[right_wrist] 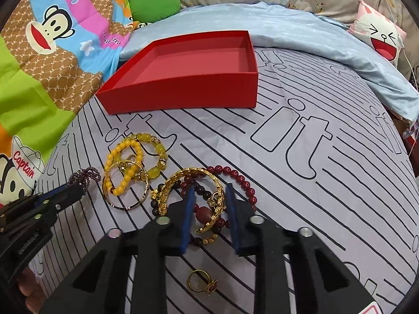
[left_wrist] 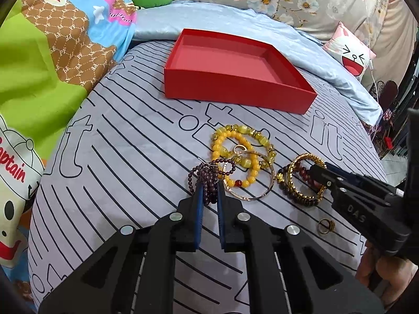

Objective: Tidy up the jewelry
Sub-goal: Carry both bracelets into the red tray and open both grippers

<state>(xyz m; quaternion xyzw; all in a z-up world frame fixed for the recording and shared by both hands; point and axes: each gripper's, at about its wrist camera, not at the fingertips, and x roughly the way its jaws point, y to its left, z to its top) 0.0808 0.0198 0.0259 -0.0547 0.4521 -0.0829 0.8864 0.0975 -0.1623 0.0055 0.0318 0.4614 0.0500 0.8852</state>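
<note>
One red box [left_wrist: 237, 89], shallow, square, matte card, open-topped, nothing inside, at the far side of the grey line-printed bedsheet [left_wrist: 125, 144].

Near of it, several loose pieces: yellow bead bracelets [left_wrist: 235, 141], glossy and round, overlapped by a thin gold bangle [left_wrist: 267, 185]; to the right, a gold chain-link bangle [right_wrist: 180, 178] tangled with dark red bead bracelets [right_wrist: 235, 175]; nearest, a small gold ring [right_wrist: 203, 284] with a red top, well apart from the box.

Left gripper [left_wrist: 209, 188] narrowed on a bunched purple bead bracelet [left_wrist: 208, 175], small faceted beads between blue pads, seemingly pinched, though contact partly hidden.

Right gripper [right_wrist: 209, 191] spread fairly wide, jaws straddling the chain-link bangle and red beads, not closed on them.

Far left, a cartoon monkey quilt [right_wrist: 52, 31]; beyond the box, a smooth pale blue cover [right_wrist: 301, 34].
</note>
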